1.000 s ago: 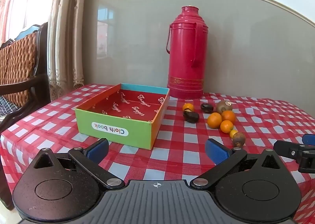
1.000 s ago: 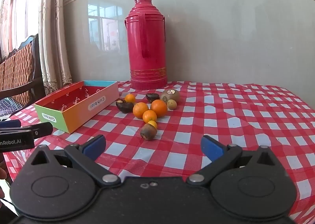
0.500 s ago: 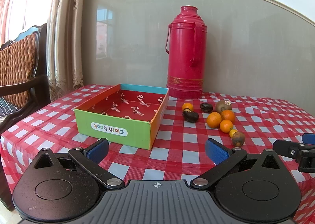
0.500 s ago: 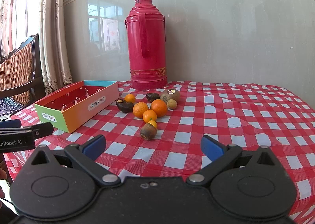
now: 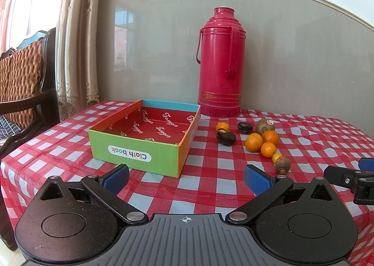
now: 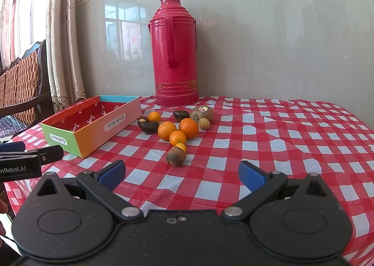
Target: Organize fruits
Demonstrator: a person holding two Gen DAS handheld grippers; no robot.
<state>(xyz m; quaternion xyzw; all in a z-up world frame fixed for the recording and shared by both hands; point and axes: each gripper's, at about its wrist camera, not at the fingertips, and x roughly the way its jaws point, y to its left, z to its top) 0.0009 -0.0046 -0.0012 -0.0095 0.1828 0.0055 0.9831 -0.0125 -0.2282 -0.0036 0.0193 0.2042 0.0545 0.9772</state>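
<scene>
Both tongs are spread wide and hold nothing: the left gripper [image 5: 185, 176] faces the box [image 5: 145, 139], the right gripper [image 6: 181, 172] faces the fruit, a split that probably suits picking on one side and steadying on the other. Nearest the right one lies a brown fruit [image 6: 176, 156], touching a tiny yellow one. Behind it cluster 3 oranges [image 6: 177, 131], 2 dark fruits and a kiwi [image 6: 202, 113], all beside the empty box. Only the right view shows a small round fruit [image 6: 204, 124] by the kiwi. Farthest stands the red thermos [image 6: 174, 55].
</scene>
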